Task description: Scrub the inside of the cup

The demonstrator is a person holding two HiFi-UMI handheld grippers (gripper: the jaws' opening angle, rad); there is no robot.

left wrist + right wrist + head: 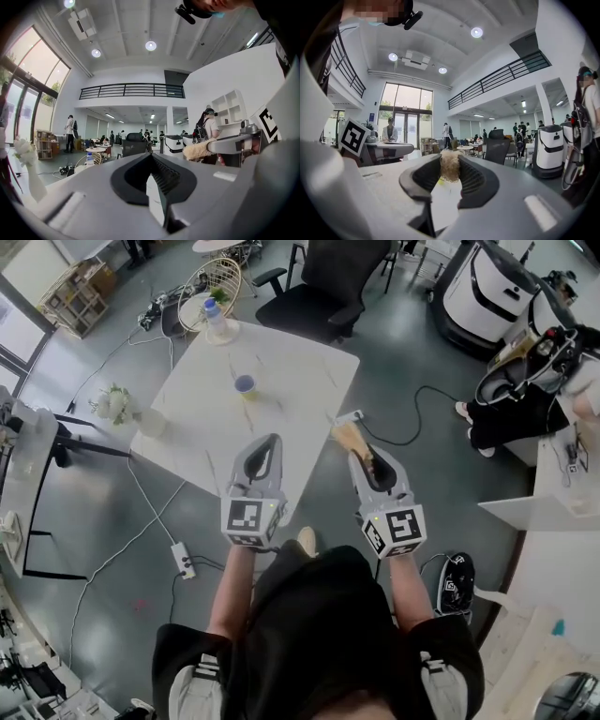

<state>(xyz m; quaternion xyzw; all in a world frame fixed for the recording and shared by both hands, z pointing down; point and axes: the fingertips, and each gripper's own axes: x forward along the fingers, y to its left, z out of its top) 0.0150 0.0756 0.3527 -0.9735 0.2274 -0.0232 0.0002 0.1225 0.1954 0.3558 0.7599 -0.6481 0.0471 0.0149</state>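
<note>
Cup (245, 384) well beyond left tongs (272, 441)

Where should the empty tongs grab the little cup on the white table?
Probably around its outer wall, low down, coming level from the near edge of the table. The cup stands upright with its mouth open upward, so a side grip by the left tongs leaves the top free for the brush in the right tongs.
</note>
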